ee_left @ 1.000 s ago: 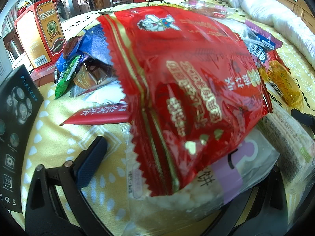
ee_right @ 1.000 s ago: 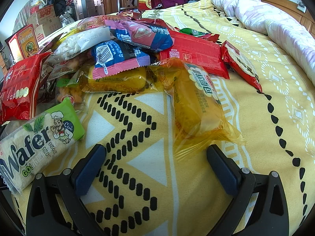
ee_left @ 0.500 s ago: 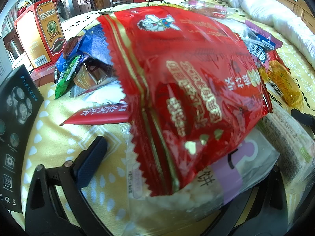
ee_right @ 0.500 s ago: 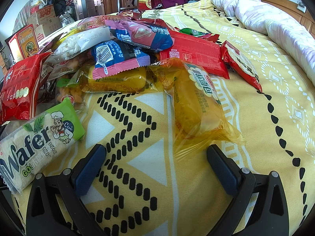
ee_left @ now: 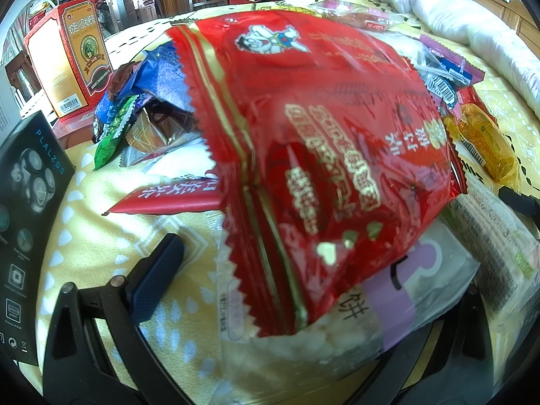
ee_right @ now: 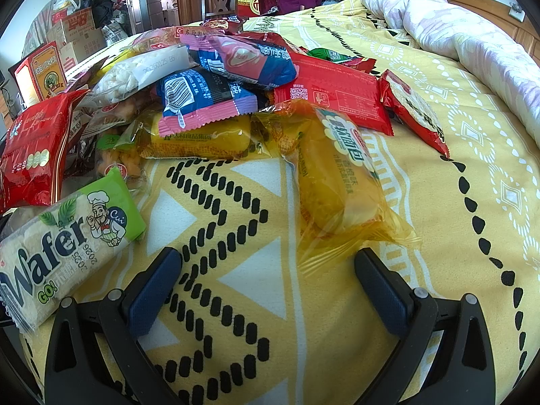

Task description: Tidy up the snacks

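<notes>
The fingers (ee_right: 162,290) of the right gripper (ee_right: 266,290) are wide apart and empty, low over the bed (ee_right: 455,202); the orange cake packet (ee_right: 341,189) lies just ahead between them. On the left gripper (ee_left: 287,290) only one finger shows; the other is hidden under the rice-cracker bag (ee_left: 337,337), so I cannot tell its state. The big red bag (ee_left: 320,152) leans on that bag. The snack pile (ee_right: 209,77) is loose: pulling one packet may make others slide.
</notes>
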Available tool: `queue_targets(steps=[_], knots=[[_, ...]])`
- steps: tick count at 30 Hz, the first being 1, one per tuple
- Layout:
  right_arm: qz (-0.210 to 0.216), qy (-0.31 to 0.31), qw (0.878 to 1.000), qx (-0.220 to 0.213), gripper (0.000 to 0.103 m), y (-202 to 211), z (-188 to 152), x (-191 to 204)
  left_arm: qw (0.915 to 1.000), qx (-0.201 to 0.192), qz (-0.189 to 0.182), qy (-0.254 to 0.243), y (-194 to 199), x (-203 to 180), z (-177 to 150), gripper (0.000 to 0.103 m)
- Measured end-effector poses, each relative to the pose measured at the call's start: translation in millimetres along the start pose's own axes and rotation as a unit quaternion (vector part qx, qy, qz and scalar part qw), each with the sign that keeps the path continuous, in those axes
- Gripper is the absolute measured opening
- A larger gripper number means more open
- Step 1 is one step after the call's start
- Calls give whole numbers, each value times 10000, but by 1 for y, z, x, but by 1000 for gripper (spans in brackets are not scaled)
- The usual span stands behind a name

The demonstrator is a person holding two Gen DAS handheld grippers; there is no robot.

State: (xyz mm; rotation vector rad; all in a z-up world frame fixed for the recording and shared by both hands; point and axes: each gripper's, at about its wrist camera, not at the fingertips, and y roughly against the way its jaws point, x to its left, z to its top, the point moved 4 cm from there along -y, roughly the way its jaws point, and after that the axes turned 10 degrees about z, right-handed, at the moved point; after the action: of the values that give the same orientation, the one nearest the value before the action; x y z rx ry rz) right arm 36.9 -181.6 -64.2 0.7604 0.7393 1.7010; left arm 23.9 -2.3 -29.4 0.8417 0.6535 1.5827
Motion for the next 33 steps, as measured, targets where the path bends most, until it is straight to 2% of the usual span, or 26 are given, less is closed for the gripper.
queue_targets(steps=[26, 30, 33], knots=[[-1, 1, 10000, 1, 103, 0, 0, 0, 10000, 65, -39, -60, -6, -2, 4, 103], [-14, 21, 10000, 49, 103, -1, 1, 1, 9982, 436, -358, -183, -4, -2, 8, 103], [91, 56, 9998, 137, 103, -4, 4, -1, 9921, 528, -1005, -528, 13, 3, -1, 103]])
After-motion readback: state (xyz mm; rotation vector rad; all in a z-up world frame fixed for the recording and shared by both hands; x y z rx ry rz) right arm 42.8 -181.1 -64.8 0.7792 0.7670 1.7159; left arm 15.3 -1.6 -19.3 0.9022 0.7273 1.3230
